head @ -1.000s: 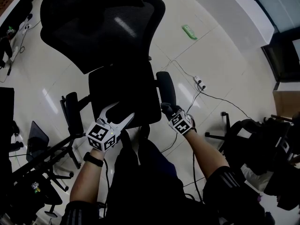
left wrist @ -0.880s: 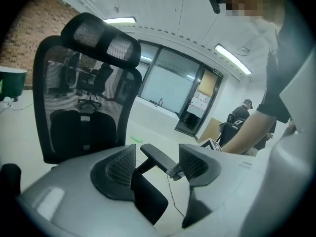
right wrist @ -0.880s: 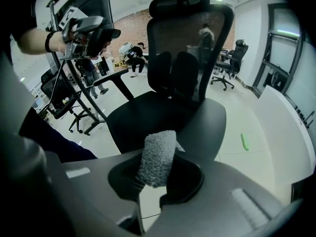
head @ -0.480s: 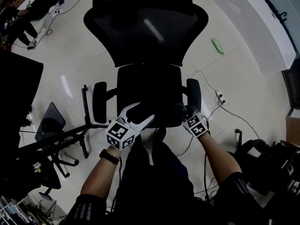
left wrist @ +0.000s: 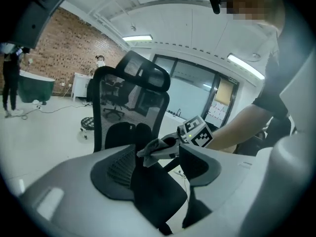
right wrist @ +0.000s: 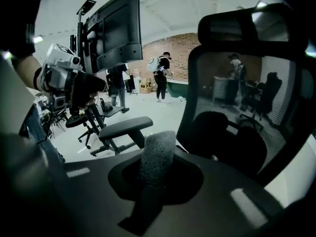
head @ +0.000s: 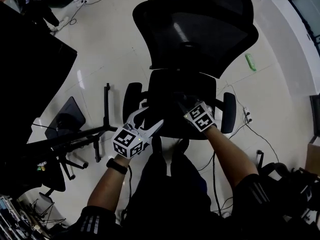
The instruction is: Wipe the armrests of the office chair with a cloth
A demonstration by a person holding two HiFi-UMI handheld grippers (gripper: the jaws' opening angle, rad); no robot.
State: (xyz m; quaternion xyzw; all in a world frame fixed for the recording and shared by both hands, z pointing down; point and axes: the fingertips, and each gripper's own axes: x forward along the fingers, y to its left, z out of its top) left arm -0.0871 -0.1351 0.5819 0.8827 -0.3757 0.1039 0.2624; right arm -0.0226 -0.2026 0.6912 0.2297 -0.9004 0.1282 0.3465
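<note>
The cloth (right wrist: 157, 156) is a grey, nubbly wad, bunched into an upright roll. The right gripper (head: 184, 104) is clamped tight on it, above the black seat (head: 170, 91) of the office chair (head: 200, 29), towards the seat's front. That forearm reaches in from the seat's front right, with the marker cube facing up. The left gripper (head: 149, 119) hangs at the seat's front left corner, just inside the armrest (head: 132, 100) on that side. Its white jaws are spread wide with nothing between them, and they angle in over the seat. In the left gripper view the cloth pokes out of the right gripper's tips, in front of the mesh backrest (left wrist: 129, 100).
</note>
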